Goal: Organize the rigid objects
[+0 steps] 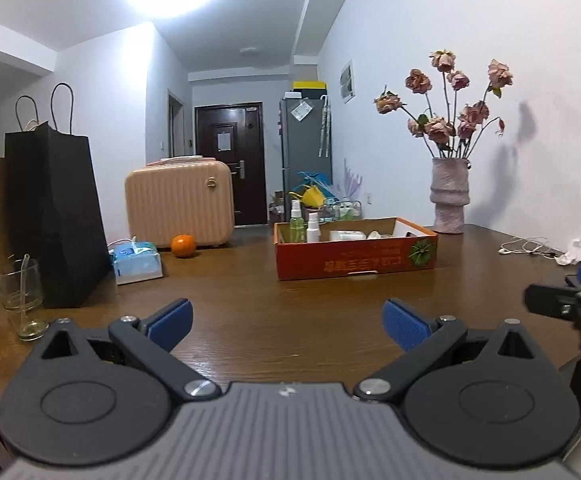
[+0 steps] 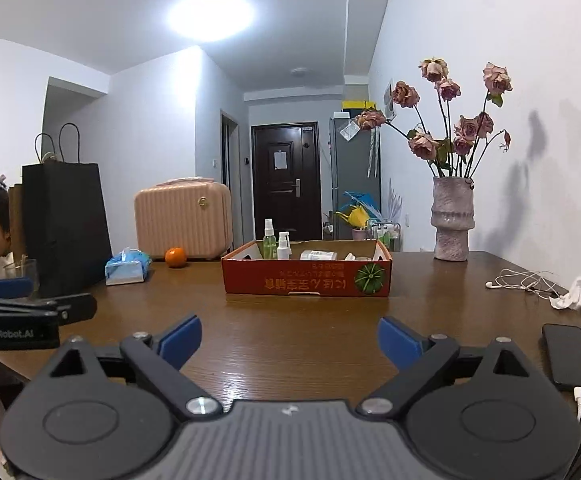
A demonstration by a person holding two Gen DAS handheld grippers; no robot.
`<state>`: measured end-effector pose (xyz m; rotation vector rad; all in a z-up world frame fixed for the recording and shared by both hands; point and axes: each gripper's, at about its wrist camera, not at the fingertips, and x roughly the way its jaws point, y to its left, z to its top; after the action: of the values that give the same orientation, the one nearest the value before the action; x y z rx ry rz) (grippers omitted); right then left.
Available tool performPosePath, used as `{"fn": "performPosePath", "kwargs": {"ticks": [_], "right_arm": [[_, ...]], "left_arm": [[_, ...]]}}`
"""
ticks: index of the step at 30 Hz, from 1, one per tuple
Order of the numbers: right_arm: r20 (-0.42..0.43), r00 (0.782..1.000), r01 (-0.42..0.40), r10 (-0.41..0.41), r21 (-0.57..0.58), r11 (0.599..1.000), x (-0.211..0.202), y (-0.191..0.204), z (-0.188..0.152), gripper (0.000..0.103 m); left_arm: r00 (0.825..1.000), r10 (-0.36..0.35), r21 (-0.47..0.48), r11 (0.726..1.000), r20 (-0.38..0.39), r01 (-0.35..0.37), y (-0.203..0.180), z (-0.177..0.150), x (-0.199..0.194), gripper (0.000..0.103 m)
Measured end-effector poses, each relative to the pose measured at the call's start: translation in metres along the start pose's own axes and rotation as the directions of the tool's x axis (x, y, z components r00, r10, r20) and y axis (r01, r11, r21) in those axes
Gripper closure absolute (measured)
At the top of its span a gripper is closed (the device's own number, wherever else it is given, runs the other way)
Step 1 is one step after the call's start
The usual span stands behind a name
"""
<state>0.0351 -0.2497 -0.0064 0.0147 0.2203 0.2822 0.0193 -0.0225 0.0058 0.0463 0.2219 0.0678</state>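
Observation:
A red cardboard box (image 1: pixel 356 258) (image 2: pixel 306 276) stands on the brown wooden table (image 1: pixel 250 304) (image 2: pixel 290 328). It holds a green spray bottle (image 1: pixel 297 222) (image 2: pixel 269 240), a white spray bottle (image 1: pixel 313 228) (image 2: pixel 283 246) and several small white items. My left gripper (image 1: pixel 288 322) hovers low over the near table, well short of the box, open with nothing between its blue pads. My right gripper (image 2: pixel 289 340) is likewise open and empty, facing the box from the near edge. Each gripper shows at the side of the other's view.
An orange (image 1: pixel 183 246) (image 2: pixel 175 257), a tissue pack (image 1: pixel 136 262) (image 2: pixel 126 266), a pink case (image 1: pixel 180 202) and a black paper bag (image 1: pixel 54 216) stand at the left. A glass (image 1: pixel 20 292) is near left. A flower vase (image 2: pixel 451 220), earphones (image 2: pixel 522 280), crumpled paper (image 2: pixel 576 294) and a phone (image 2: pixel 570 358) lie right. A person sits far left.

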Motion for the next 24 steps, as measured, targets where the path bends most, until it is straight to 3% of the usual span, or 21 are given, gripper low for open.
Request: {"fn": "performPosePath", "kwargs": {"ticks": [5, 8, 24], "right_arm": [[-0.001, 1.0, 0.014, -0.014, 0.0, 1.0, 0.004, 0.0038, 0.0037, 0.007], [-0.018, 1.0, 0.021, -0.02, 0.017, 1.0, 0.0066, 0.0027, 0.0029, 0.002], [-0.028, 0.999, 0.023, -0.022, 0.044, 0.999, 0.0076, -0.001, 0.0005, 0.001]], "left_arm": [[1.0, -0.007, 0.005, 1.0, 0.008, 0.007, 0.0002, 0.0015, -0.0031, 0.0], [1.0, -0.015, 0.008, 1.0, 0.006, 0.015, 0.0021, 0.0035, -0.0024, 0.0], [1.0, -0.023, 0.002, 1.0, 0.02, 0.023, 0.0023, 0.0065, -0.0039, 0.0]]}}
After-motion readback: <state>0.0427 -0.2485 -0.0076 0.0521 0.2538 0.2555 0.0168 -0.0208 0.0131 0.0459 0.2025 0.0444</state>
